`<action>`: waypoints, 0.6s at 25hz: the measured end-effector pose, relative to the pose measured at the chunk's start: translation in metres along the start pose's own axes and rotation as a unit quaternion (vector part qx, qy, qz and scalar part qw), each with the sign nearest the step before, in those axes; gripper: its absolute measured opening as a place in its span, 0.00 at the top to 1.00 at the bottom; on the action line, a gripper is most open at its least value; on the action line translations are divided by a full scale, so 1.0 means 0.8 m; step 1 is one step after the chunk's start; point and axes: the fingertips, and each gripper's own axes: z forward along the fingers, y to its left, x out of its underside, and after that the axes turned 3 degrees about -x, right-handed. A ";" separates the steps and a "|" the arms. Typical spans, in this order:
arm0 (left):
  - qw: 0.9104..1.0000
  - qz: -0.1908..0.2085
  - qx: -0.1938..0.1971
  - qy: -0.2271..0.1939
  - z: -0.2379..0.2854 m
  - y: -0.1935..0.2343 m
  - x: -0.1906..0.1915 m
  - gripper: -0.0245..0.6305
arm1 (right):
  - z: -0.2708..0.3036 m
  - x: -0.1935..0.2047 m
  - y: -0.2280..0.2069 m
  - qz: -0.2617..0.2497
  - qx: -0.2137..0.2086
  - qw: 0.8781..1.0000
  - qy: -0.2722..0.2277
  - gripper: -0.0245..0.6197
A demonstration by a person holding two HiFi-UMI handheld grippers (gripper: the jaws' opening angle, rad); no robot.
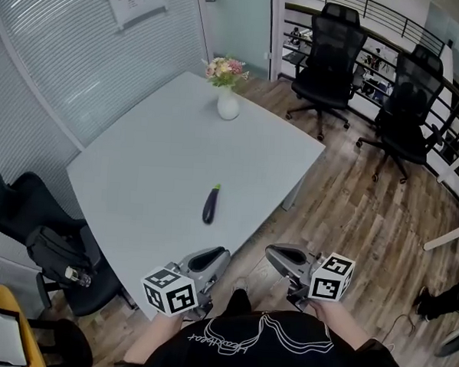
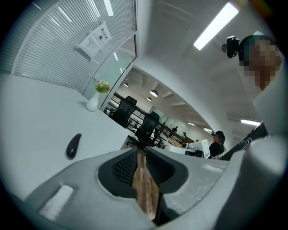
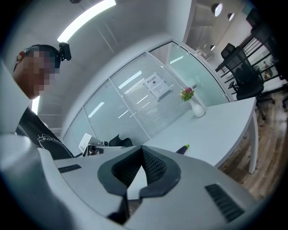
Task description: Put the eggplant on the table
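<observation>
The dark purple eggplant lies on the pale grey table, near its front edge, with nothing touching it. It also shows in the left gripper view as an eggplant far left of the jaws, and in the right gripper view as an eggplant just past the jaw's edge. My left gripper hangs off the table's near edge, close to the person's body. Its jaws stand a narrow slit apart with only floor between them. My right gripper is over the wooden floor, its tips together and empty.
A white vase of flowers stands at the table's far end. Black office chairs sit on the floor at the back right, and another black chair stands by the table's left side. A glass wall with blinds runs behind the table.
</observation>
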 end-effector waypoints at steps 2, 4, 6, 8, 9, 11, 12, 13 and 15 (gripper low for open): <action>1.000 0.002 0.011 -0.005 -0.006 -0.013 0.007 0.89 | -0.001 0.003 0.010 -0.006 -0.004 1.000 0.001 0.95; 1.000 0.005 0.018 -0.008 -0.010 -0.024 0.015 0.92 | -0.003 0.008 0.017 -0.014 -0.003 1.000 0.003 0.95; 1.000 0.011 0.016 -0.003 -0.010 -0.031 0.023 0.93 | -0.007 0.013 0.022 -0.025 0.003 1.000 0.012 0.95; 1.000 0.016 0.010 -0.001 -0.010 -0.036 0.028 0.93 | -0.011 0.019 0.029 -0.030 0.002 0.999 0.021 0.95; 1.000 0.018 0.009 -0.001 -0.010 -0.039 0.029 0.93 | -0.013 0.021 0.033 -0.031 0.001 0.999 0.024 0.95; 1.000 0.020 0.010 -0.006 -0.013 -0.047 0.029 0.93 | -0.017 0.023 0.037 -0.028 0.002 0.999 0.027 0.95; 1.000 0.022 0.010 -0.008 -0.014 -0.050 0.028 0.93 | -0.019 0.022 0.038 -0.027 0.004 0.999 0.027 0.95; 1.000 0.025 0.010 -0.010 -0.015 -0.053 0.028 0.93 | -0.022 0.022 0.040 -0.026 0.005 0.999 0.025 0.95; 0.999 0.031 0.006 -0.015 -0.018 -0.057 0.027 0.93 | -0.028 0.020 0.043 -0.026 0.005 0.999 0.019 0.95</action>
